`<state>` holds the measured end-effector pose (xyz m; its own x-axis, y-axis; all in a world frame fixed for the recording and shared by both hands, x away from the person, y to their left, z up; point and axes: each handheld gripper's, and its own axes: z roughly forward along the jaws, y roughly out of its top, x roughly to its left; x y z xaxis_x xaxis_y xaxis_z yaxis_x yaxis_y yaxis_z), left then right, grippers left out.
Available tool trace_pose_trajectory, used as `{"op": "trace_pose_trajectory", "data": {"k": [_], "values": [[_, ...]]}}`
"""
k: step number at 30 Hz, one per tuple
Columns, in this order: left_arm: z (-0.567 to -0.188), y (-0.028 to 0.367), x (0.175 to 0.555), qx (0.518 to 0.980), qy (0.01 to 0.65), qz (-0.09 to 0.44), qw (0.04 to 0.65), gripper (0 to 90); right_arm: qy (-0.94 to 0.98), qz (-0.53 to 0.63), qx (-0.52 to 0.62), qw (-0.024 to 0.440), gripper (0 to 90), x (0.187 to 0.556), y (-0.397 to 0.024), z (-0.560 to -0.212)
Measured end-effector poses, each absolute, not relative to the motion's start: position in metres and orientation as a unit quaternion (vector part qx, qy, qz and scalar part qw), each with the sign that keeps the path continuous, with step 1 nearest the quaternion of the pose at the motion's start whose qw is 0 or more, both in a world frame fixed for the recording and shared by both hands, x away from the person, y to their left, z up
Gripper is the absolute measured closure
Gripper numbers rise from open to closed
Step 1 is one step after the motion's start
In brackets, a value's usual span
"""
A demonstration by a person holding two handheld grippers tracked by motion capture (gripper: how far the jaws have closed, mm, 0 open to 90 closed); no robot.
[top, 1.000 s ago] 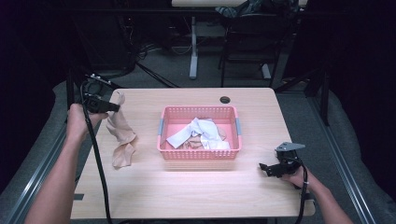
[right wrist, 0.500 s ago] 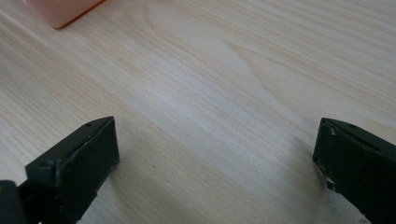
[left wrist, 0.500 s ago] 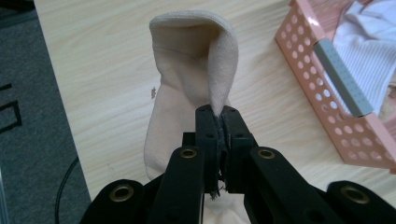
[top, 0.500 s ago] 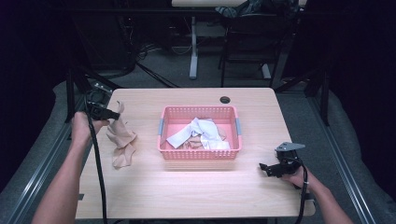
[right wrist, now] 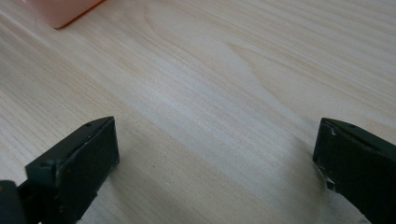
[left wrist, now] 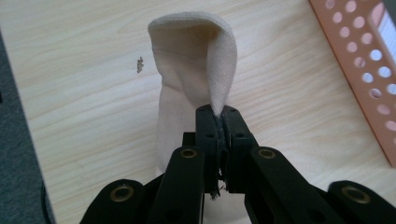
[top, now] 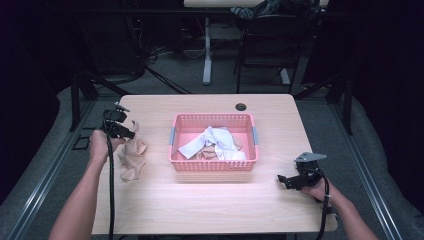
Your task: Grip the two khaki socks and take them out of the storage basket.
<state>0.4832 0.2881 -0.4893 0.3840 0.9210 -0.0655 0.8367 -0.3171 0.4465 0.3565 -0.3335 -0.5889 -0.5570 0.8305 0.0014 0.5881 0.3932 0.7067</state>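
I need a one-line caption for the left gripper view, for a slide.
Left gripper, jaws shut on a beige sock, above the table, beside the pink basket.

One basket [top: 214, 162], two grippers, one beige cloth [top: 131, 159]

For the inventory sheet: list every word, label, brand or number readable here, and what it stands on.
None: no readable text on the pink basket, the beige cloth clamped in the left hand-held gripper, the right hand-held gripper, or the table.
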Motion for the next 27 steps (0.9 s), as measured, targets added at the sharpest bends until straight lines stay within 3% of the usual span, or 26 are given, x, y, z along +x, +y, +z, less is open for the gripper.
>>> {"op": "trace_pose_trajectory", "data": {"k": [9, 19, 27], "values": [[-0.516, 0.285, 0.495, 0.798, 0.559, 0.094, 0.207, 85.2, 0.815, 0.338, 0.435, 0.179, 0.0, 0.357, -0.334, -0.589], [-0.504, 0.293, 0.485, 0.782, 0.567, 0.110, 0.232, 38.2, 0.815, 0.338, 0.435, 0.179, 0.0, 0.356, -0.334, -0.589], [-0.476, 0.298, 0.458, 0.774, 0.559, 0.142, 0.263, 19.4, 0.815, 0.338, 0.435, 0.180, 0.0, 0.356, -0.334, -0.589]]}}
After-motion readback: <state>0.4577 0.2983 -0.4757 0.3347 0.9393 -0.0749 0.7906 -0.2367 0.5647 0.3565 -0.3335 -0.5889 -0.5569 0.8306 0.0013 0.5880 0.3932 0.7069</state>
